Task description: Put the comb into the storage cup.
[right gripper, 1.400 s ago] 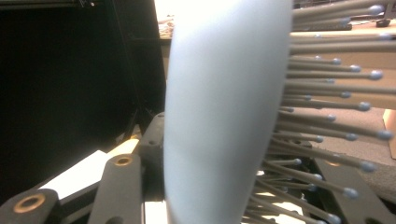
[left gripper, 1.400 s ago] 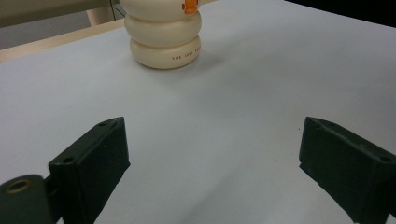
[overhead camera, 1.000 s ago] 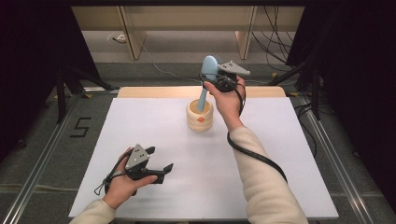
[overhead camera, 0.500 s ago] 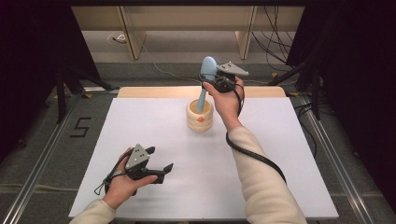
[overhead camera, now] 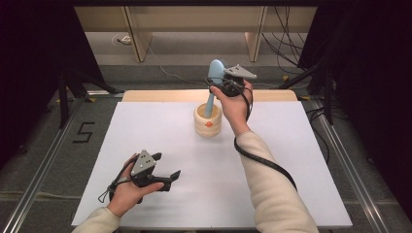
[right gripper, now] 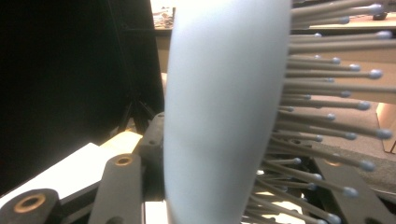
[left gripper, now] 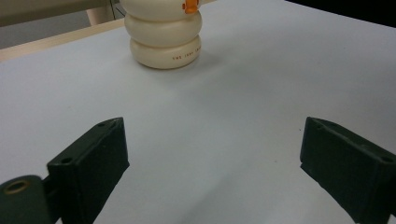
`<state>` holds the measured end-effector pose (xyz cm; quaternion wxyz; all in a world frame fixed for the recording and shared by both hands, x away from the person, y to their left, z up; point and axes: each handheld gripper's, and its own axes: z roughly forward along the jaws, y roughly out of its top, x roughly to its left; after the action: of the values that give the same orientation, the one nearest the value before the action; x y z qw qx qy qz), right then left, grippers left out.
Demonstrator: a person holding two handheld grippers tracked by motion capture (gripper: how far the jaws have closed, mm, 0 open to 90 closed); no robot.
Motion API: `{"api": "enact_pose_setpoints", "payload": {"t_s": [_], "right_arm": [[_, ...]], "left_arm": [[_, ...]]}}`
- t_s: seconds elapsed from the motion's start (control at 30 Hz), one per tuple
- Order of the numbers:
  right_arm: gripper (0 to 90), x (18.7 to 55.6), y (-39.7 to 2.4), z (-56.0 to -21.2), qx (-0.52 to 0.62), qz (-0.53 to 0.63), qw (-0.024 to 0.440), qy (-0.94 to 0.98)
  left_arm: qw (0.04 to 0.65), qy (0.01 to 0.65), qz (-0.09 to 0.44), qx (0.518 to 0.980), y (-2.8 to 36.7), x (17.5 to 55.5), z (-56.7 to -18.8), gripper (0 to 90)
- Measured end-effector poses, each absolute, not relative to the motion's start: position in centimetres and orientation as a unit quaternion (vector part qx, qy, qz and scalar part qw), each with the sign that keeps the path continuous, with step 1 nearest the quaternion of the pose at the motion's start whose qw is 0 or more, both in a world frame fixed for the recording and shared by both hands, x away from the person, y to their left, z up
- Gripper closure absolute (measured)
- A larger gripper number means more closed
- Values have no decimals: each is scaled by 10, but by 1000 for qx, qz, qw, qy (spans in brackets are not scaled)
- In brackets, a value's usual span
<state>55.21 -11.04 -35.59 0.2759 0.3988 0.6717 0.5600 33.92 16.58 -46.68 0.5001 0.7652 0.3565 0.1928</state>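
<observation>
A light-blue hairbrush (overhead camera: 215, 73) stands upright with its handle down inside a cream ridged holder (overhead camera: 208, 120) at the back middle of the white table (overhead camera: 291, 160). My right gripper (overhead camera: 221, 85) is shut on the brush just below its head. In the right gripper view the brush (right gripper: 219, 116) sits close between the jaws, its grey bristles pointing right. My left gripper (overhead camera: 166, 166) rests low at the front left, open, nothing between its jaws. In the left gripper view the holder (left gripper: 163, 37), which bears an orange mark, is far ahead of my left gripper (left gripper: 215, 158).
A wooden strip (overhead camera: 160, 95) runs along the table's far edge. Beyond it are shelf legs and cables on the floor. A black cable (overhead camera: 265, 162) trails along the right sleeve. Dark frames flank the table on both sides.
</observation>
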Motion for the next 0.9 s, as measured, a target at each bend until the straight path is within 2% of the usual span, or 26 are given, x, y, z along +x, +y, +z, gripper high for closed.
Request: {"api": "enact_pose_setpoints", "payload": {"t_s": [0.9], "right_arm": [[505, 554, -105, -368, 400, 548, 273, 682]], "left_arm": [[501, 356, 188, 766, 165, 339, -467, 68]]}}
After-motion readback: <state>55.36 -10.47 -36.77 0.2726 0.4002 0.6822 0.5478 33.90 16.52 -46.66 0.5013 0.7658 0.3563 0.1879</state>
